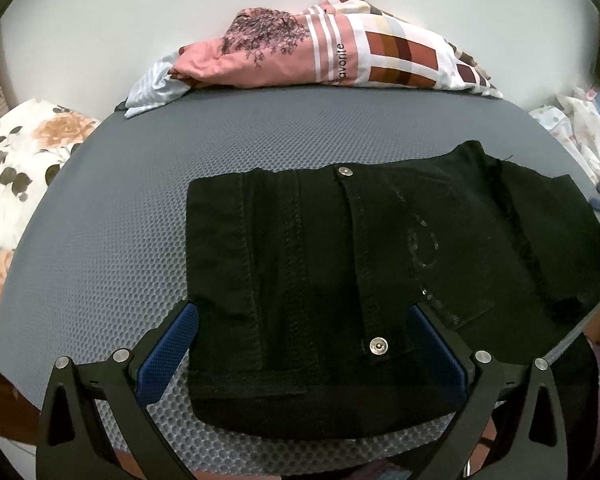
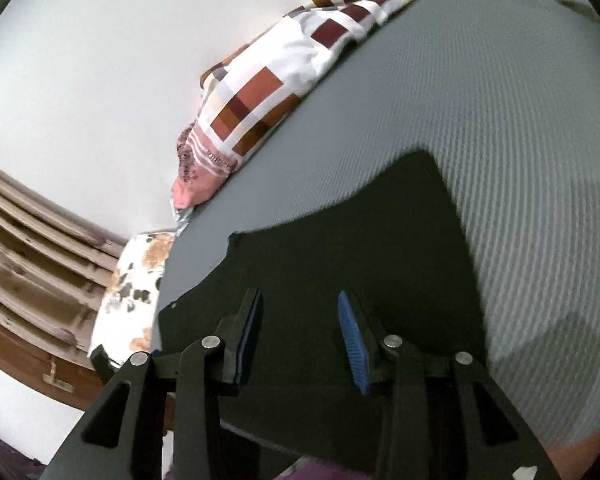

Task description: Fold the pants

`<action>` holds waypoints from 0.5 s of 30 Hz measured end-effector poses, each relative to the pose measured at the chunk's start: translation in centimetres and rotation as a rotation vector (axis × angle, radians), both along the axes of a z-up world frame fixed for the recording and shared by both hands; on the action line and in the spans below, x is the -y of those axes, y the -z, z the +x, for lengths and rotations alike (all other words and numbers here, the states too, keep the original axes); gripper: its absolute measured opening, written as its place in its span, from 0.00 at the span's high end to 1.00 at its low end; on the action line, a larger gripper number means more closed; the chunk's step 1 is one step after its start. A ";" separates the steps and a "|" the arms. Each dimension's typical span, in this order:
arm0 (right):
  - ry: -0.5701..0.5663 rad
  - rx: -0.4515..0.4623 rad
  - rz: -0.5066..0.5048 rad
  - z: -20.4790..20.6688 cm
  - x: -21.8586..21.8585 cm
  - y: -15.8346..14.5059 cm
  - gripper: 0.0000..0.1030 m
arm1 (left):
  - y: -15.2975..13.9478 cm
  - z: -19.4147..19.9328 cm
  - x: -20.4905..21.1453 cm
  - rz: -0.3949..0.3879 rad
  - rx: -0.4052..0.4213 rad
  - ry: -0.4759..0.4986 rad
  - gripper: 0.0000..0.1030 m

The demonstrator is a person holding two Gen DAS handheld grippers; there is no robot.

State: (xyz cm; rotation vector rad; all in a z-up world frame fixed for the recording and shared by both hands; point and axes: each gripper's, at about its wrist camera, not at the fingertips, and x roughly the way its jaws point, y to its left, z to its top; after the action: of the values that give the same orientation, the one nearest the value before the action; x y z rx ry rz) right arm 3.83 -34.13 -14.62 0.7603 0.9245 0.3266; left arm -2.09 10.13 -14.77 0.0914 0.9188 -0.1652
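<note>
The black pants (image 1: 340, 264) lie folded in a compact stack on the grey mat (image 1: 100, 240), with two metal snap buttons (image 1: 379, 346) showing. My left gripper (image 1: 302, 316) is open wide, its blue pads on either side of the stack's near edge, holding nothing. In the right wrist view the pants (image 2: 340, 248) show as a dark blurred shape on the mat (image 2: 520, 120). My right gripper (image 2: 300, 300) is open above the pants and holds nothing.
A pile of patterned pink, white and brown cloth (image 1: 332, 56) lies at the mat's far edge against the white wall. A floral cushion (image 1: 16, 168) sits to the left. More light printed cloth (image 1: 580, 128) lies at the right. A wooden headboard (image 2: 28, 240) is at left.
</note>
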 end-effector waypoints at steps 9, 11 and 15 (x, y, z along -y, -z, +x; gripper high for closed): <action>0.094 -0.110 -0.097 5.0 4.3 3.2 0.98 | 0.2 0.0 -0.3 0.010 -0.005 -0.016 0.00; 0.111 -0.120 -0.062 4.8 5.0 3.6 0.99 | 0.4 0.1 -0.5 0.007 -0.012 -0.022 0.00; 0.107 -0.069 -0.143 4.3 3.9 1.7 0.88 | 0.7 0.2 -0.7 -0.005 -0.023 -0.030 0.00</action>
State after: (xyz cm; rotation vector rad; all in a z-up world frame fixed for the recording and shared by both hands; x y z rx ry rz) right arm 8.08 -38.02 -16.33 0.6900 0.9578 0.1393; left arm -1.91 10.81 -15.46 0.0718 0.9419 -0.1412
